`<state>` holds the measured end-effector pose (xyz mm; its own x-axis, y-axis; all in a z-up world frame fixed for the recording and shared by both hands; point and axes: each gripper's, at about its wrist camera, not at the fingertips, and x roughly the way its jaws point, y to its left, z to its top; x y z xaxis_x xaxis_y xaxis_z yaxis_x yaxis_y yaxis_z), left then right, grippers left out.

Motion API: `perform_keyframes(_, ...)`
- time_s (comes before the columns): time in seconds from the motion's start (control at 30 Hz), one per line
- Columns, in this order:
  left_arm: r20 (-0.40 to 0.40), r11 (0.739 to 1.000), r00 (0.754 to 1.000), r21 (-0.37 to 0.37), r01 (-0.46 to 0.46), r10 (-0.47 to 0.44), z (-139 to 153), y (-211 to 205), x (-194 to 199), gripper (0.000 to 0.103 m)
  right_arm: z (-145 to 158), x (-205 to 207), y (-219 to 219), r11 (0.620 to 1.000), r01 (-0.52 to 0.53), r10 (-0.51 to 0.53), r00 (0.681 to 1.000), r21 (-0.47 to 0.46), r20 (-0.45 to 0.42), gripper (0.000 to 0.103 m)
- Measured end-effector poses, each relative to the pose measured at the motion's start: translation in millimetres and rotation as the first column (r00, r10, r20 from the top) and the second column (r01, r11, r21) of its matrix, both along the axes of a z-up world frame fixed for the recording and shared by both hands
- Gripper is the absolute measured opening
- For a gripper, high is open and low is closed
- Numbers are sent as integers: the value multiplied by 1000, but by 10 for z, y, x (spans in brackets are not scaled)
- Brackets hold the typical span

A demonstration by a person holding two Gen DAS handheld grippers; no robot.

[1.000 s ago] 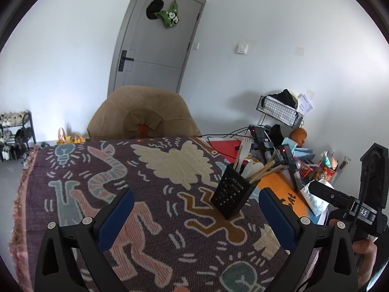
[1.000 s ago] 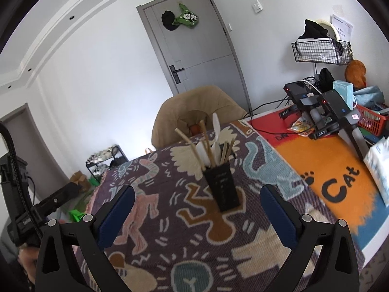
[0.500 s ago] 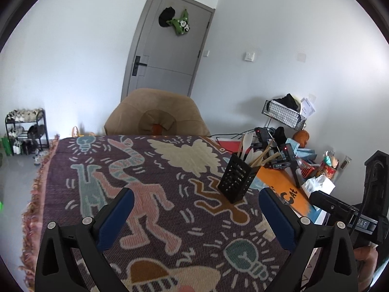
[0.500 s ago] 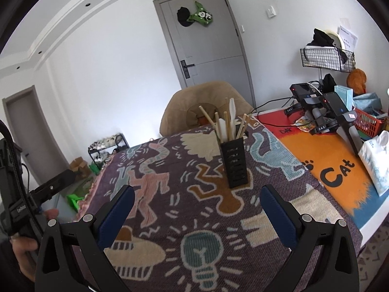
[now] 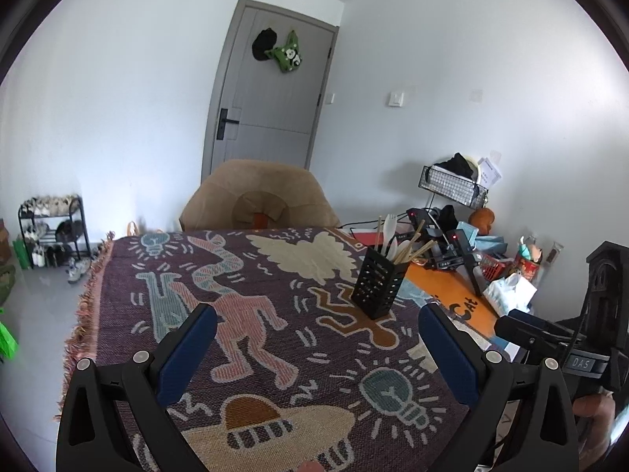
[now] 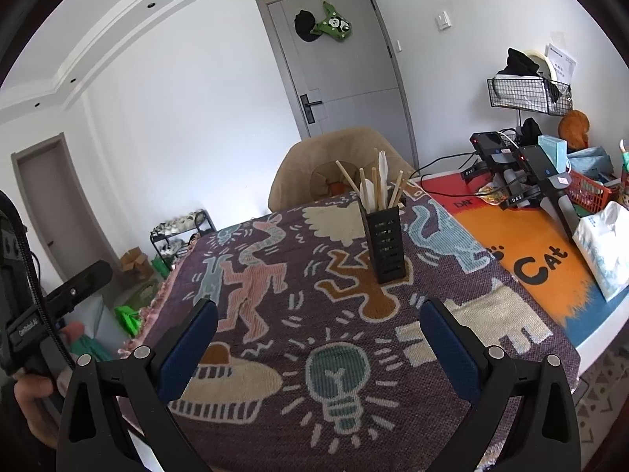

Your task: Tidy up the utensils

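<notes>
Holder: black slotted utensil holder (image 5: 376,283) (image 6: 386,245) stands upright on the patterned table cover (image 5: 251,314) (image 6: 298,314), toward the far right part of the cover, well apart from both grippers.
Utensils: wooden chopsticks (image 5: 412,242) (image 6: 348,179) and white plastic cutlery (image 5: 391,232) (image 6: 382,173) stick up out of the holder, leaning outward.
Left gripper (image 5: 317,348): spread wide with nothing between the blue-padded fingers (image 5: 188,350); it hovers over the near edge of the cover.
Right gripper (image 6: 318,348): also wide apart and holding nothing, above the near edge by the woven light-bulb figure (image 6: 338,373).
Writing: "Cat" in black with a paw print on the orange mat (image 6: 538,271) (image 5: 444,287) at the right side of the table; "DAS" on the other gripper's body (image 5: 582,362) in the left view, and on the black devices (image 6: 515,175) at the far right corner.
Tissue pack: white and blue tissue pack (image 6: 605,247) (image 5: 509,293) lies at the right edge.
Chair: tan upholstered chair (image 5: 259,204) (image 6: 338,165) behind the far edge.
Door: grey door (image 5: 271,90) (image 6: 338,63) with a green panda-face bag (image 5: 289,53) (image 6: 332,23) hung on it.
</notes>
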<state>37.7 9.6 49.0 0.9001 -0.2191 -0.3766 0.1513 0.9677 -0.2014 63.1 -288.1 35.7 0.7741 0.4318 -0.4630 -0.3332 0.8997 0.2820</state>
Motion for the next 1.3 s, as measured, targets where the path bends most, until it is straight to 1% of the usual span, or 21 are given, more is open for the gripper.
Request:
perform_keyframes(0.23,12,1000,1000,13,-14,14,34,-36,-152,102,40,-81,7,1000,-16,16,1000,-2,18,103)
perform_keyframes(0.5,28,998,998,28,-60,60,69,44,-260,102,10,-96,58,1000,-21,21,1000,-10,11,103)
perform_keyframes(0.7,25,996,996,46,-82,81,48,51,-271,102,-18,-87,52,1000,-19,19,1000,-9,3,103)
perform_keyframes(1.3,14,994,996,60,-93,92,-16,35,-260,102,-41,-72,56,1000,-22,22,1000,-11,-5,103)
